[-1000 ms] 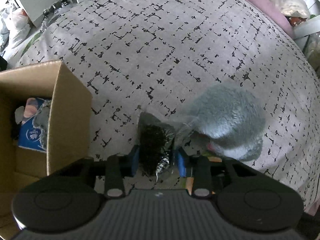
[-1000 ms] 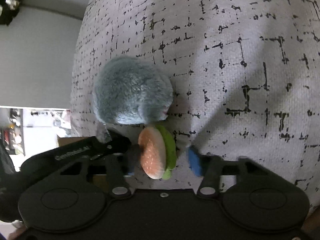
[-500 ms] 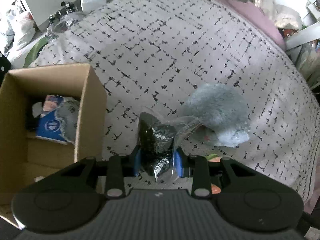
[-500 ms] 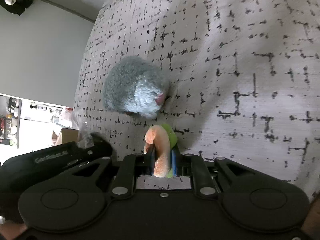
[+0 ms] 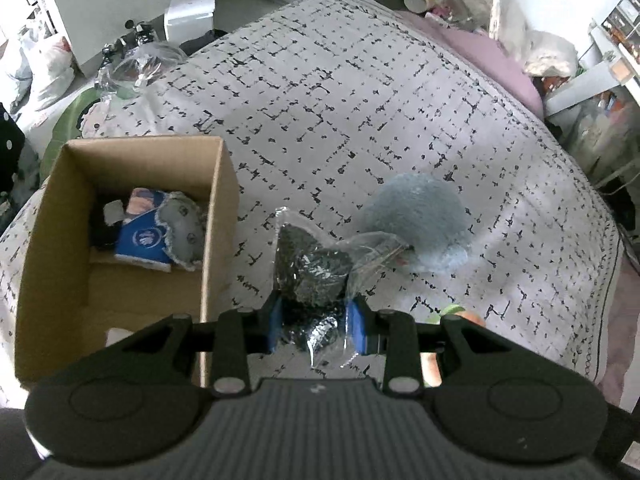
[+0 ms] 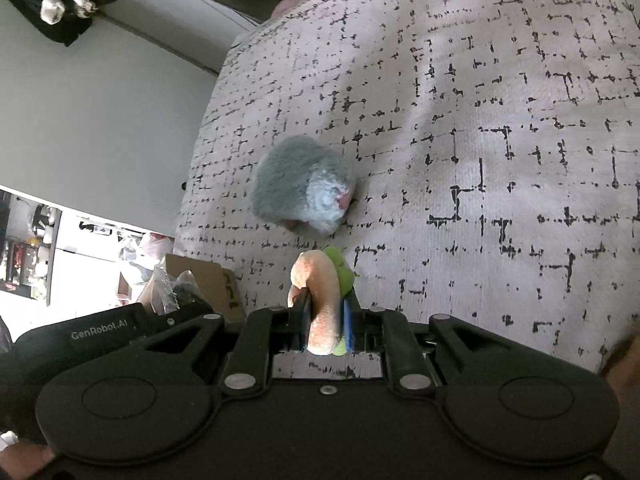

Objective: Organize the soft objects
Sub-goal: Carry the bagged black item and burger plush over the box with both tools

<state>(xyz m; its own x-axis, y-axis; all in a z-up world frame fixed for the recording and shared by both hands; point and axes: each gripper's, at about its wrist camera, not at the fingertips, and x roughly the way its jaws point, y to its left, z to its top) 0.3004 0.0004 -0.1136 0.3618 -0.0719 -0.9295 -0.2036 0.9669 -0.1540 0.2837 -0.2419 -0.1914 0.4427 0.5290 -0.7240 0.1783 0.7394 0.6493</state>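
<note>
Rising off the bedspread (image 5: 360,92), both grippers clamp soft toys.

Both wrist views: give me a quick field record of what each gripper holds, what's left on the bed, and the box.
left gripper: shut on bagged dark item
right gripper: shut on burger toy
on bed: grey plush, untouched
blanket: grid-patterned
box: open, to the left, already has items
</note>
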